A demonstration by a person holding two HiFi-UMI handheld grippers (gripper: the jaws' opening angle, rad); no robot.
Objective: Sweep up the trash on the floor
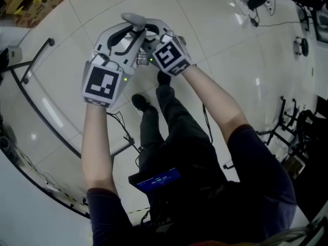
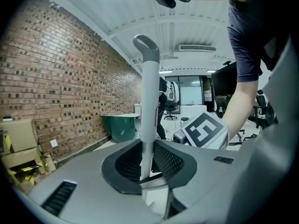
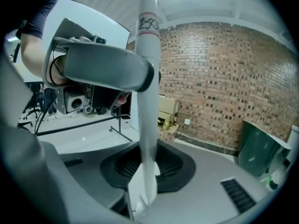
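Likely light and stiff to handle, judging by slim rigid tubes; expect a smooth, slightly slippery plastic or coated-metal skin, so favour a firm squeeze over a loose one. Not fragile by the look. Best taken on the straight upper shaft, below the end cap, pads square across the tube, much as in the present hold. Logging left claw [image 2: 147,164] as clenched on left pole [image 2: 148,101], tube pinched between dark mesh pads. Logging right claw [image 3: 145,171] as clenched on right pole [image 3: 148,101], same way. Holding both roughly upright and close together, out ahead of the person, above pale tiled floor [image 1: 220,24]. Cannot tell broom from dustpan with the working ends hidden. Guessing two separate tools, given differing tops. Looks-wise: pale grey-white round shaft on left pole, ending in a darker grey loop grip [image 2: 146,45]. Plain white shaft on right pole, rounded tip, dark print [image 3: 149,23] just below the tip, unreadable. Finding no trash in any view; judging sweeping not yet begun.
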